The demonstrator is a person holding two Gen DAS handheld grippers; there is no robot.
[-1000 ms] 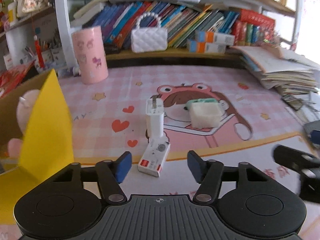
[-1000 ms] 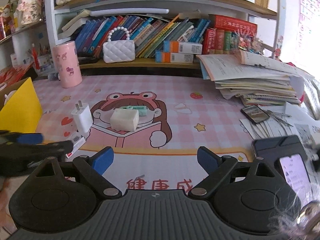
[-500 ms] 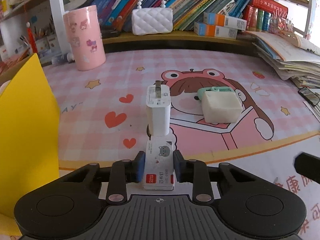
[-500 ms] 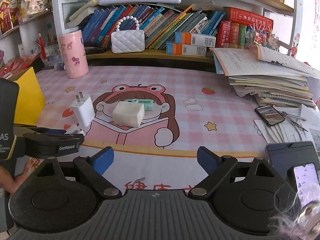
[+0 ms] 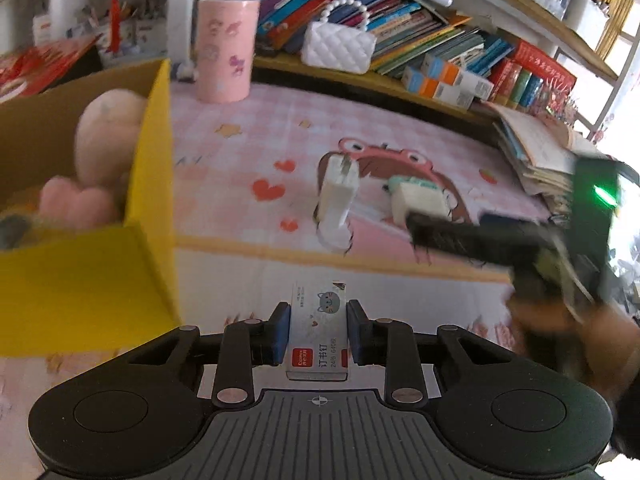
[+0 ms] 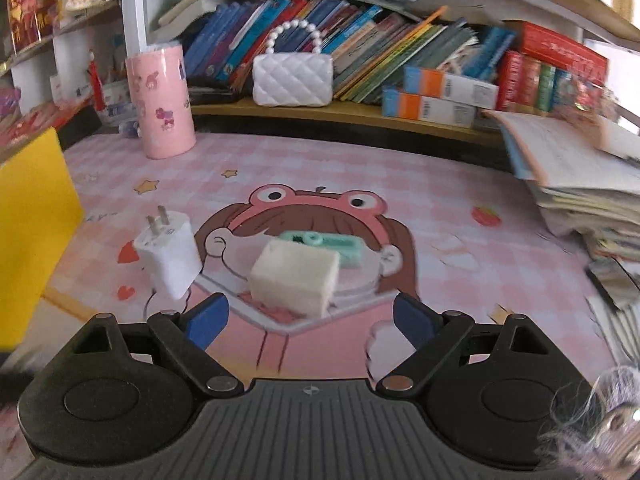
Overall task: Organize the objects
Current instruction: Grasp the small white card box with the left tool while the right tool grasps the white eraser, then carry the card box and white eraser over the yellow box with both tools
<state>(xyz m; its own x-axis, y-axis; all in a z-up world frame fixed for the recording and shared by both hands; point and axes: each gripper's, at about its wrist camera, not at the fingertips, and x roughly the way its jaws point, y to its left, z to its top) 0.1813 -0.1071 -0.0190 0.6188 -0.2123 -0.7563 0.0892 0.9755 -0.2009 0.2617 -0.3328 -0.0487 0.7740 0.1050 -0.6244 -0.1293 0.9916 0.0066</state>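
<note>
My left gripper (image 5: 318,330) is shut on a small white staple box (image 5: 319,336) with a cat picture and a red label, held above the mat. To its left stands a yellow cardboard box (image 5: 152,184) with pink plush toys (image 5: 100,152) inside. A white charger plug (image 5: 338,192) (image 6: 168,258), a white block (image 5: 418,202) (image 6: 294,278) and a mint-green item (image 6: 326,246) behind it lie on the cartoon mat (image 6: 400,184). My right gripper (image 6: 310,318) is open just in front of the white block, with nothing between its fingers; it appears blurred at the right of the left wrist view.
A pink cylinder (image 6: 160,102) and a white quilted purse (image 6: 294,78) stand at the back under shelves of books. A stack of papers (image 6: 576,176) fills the right side. The yellow box flap (image 6: 30,216) borders the left.
My left gripper shut on the staple box, lifted it off the mat and swung left toward the yellow box. My right gripper moved forward and down toward the white block, still open.
</note>
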